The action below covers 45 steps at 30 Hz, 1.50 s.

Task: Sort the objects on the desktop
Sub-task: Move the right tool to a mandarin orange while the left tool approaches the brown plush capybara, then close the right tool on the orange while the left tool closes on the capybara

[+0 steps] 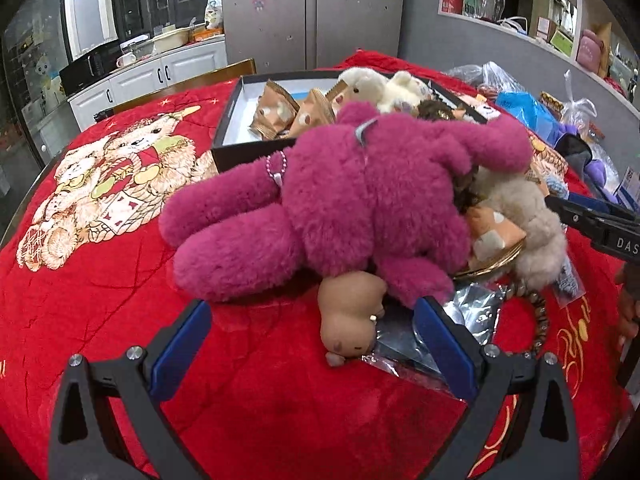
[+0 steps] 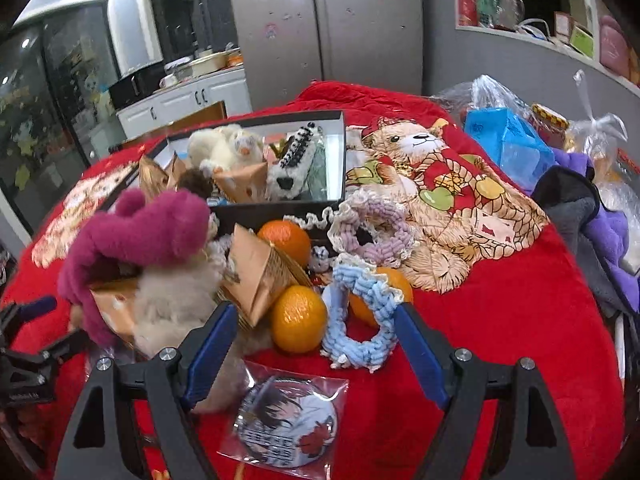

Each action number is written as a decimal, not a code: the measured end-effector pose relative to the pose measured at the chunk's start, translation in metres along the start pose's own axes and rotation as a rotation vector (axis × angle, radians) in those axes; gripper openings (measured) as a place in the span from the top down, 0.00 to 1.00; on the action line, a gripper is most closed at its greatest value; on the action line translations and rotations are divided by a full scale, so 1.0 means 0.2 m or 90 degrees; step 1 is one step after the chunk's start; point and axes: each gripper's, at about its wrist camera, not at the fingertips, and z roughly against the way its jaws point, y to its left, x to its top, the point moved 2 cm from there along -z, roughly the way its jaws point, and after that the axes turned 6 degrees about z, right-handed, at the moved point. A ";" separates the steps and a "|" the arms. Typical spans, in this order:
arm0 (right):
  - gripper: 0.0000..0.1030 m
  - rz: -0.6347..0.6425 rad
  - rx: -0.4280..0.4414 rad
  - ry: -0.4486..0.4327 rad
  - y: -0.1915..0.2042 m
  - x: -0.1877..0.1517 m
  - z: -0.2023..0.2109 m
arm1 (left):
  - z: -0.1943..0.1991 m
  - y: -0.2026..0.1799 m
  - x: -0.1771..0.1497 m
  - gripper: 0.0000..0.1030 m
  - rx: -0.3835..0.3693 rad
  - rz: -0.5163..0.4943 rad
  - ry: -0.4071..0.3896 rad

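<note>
Both claws gape wide and hold nothing: the left claw (image 1: 312, 336) faces the pink bear (image 1: 352, 200), the right claw (image 2: 316, 344) faces the fruit. Landmark: the black box (image 1: 248, 152), which already holds some plush and snack packets. Just in front of it the bear sprawls on the red surface (image 1: 100, 320); it looks light and squashy, best pinched at a limb. Right of the bear sit three oranges (image 2: 298, 318), probably firm and prone to roll, best taken across the middle. A blue scrunchie (image 2: 356, 320) leans on them, limp, to be hooked by its rim.
</note>
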 end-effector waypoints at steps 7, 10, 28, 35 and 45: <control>0.20 0.040 -0.015 -0.007 0.02 -0.02 -0.03 | -0.03 -0.01 -0.01 0.01 0.004 -0.003 0.009; 0.21 0.039 -0.013 -0.003 0.02 -0.03 -0.04 | -0.04 -0.01 -0.02 0.01 0.007 -0.004 0.009; 0.70 0.051 0.034 -0.003 0.05 -0.05 0.00 | -0.01 -0.05 -0.05 0.66 -0.019 -0.022 0.001; 1.00 0.040 0.042 -0.036 0.04 -0.04 0.08 | 0.01 -0.04 -0.06 0.68 -0.025 -0.018 0.000; 0.39 0.040 0.076 0.004 0.05 -0.08 0.02 | 0.02 -0.04 -0.07 0.68 -0.024 -0.018 -0.001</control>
